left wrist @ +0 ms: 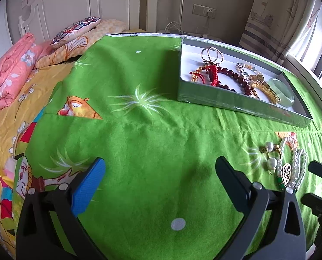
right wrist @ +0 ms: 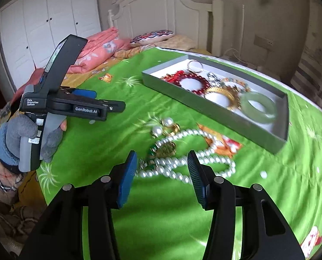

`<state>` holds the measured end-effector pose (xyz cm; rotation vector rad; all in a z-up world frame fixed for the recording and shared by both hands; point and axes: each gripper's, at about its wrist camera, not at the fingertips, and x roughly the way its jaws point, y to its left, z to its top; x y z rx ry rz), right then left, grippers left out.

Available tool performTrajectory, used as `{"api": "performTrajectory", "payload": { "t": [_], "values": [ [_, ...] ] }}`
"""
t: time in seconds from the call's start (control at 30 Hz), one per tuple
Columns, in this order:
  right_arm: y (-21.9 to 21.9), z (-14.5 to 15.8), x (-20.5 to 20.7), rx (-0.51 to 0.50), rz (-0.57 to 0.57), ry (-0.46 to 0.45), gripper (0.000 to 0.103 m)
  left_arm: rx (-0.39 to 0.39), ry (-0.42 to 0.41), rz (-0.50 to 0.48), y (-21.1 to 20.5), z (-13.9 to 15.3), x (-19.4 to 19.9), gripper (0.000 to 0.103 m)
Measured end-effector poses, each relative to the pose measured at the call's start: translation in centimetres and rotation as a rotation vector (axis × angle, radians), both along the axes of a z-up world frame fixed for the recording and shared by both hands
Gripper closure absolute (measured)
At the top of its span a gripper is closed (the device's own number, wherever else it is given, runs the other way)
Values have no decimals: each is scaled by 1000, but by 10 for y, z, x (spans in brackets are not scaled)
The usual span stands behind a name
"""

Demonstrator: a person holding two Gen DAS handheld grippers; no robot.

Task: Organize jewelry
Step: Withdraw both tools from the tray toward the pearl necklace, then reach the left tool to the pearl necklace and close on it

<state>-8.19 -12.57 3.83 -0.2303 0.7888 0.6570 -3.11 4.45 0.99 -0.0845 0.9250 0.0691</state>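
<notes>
A grey tray on the green cloth holds red bead bracelets, gold rings, a gold bracelet and a pale green bangle. Loose on the cloth lie a pearl necklace, pearl earrings and a gold pendant with green beads. My left gripper is open and empty over bare cloth. My right gripper is open, its fingers on either side of the pearl necklace just above it.
The green cloth covers a bed with a pink folded quilt and patterned pillows at the headboard. The left gripper also shows in the right wrist view, held in a gloved hand.
</notes>
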Motion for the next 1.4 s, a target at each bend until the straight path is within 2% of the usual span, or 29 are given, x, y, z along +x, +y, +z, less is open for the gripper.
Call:
{"api": "performTrajectory", "payload": {
  "t": [0.13, 0.3, 0.47, 0.57, 0.83, 0.97, 1.13, 1.3, 1.4],
  "values": [
    [11, -1, 14, -3, -7, 6, 55, -10, -2, -2, 1, 0, -1, 2],
    [25, 0, 34, -32, -3, -22, 72, -18, -6, -4, 2, 0, -2, 2],
    [34, -7, 40, -108, -5, -60, 80, -29, -10, -5, 3, 1, -2, 2],
    [39, -16, 42, -172, -1, -57, 81, -34, -12, -7, 4, 2, -3, 2],
    [46, -18, 48, -198, 49, -2, 80, -41, -14, -8, 4, 1, -3, 2],
    [48, -17, 39, -233, 41, -31, 81, -42, -15, -7, 5, 1, -3, 2],
    [29, -8, 26, -133, -3, -52, 81, -44, -16, -7, 4, 2, -3, 2],
    [-10, 11, 15, -44, -68, -67, 81, -46, -14, -19, 4, 2, -3, 2],
    [-32, 16, 9, -24, -110, -77, 81, -34, -36, -53, -3, 7, -7, 2]
  ]
}}
